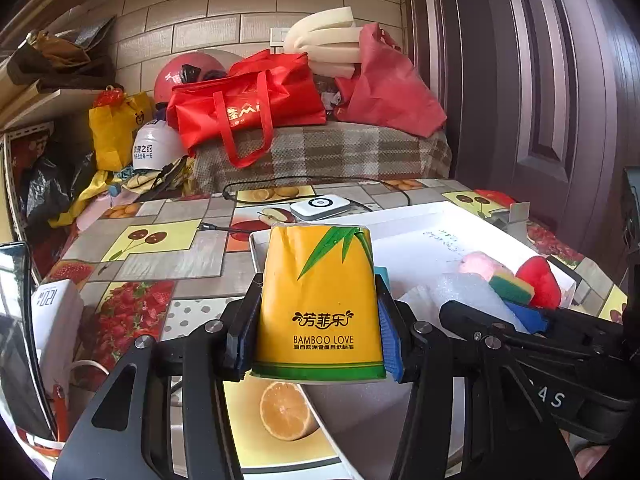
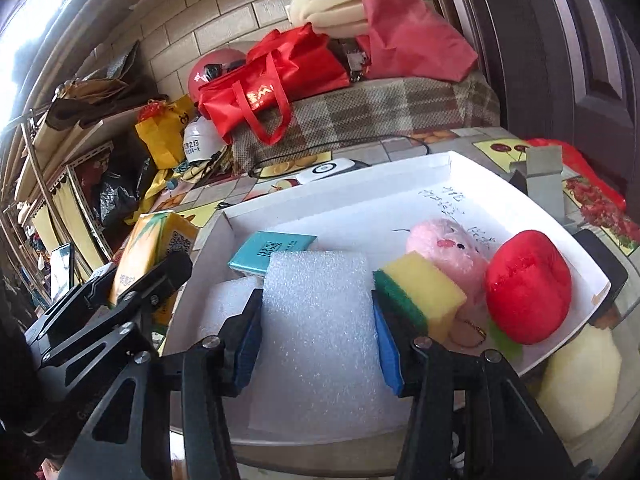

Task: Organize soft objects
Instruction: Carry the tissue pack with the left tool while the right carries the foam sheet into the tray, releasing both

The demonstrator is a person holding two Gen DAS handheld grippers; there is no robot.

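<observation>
Left gripper (image 1: pixel 318 344): closed against both sides of yellow tissue pack (image 1: pixel 320 304), pack held above the table, just left of white tray (image 2: pixel 340 184)
Right gripper (image 2: pixel 318 344): clamped on white foam sheet (image 2: pixel 320 320), over tray's near edge
In tray: teal packet (image 2: pixel 272 250), yellow-green sponge (image 2: pixel 420 292), pink plush (image 2: pixel 448 248), red plush (image 2: pixel 528 284)

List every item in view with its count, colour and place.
tissue pack: 1, yellow, in left hand-held gripper
foam sheet: 1, white, in right hand-held gripper, over tray
tray: 1, white, on table
sponge: 1, yellow-green, in tray
plush toy: 1, pink, in tray
plush apple: 1, red, in tray
teal packet: 1, in tray
left hand-held gripper: black, blue pads
right hand-held gripper: black, blue pads
</observation>
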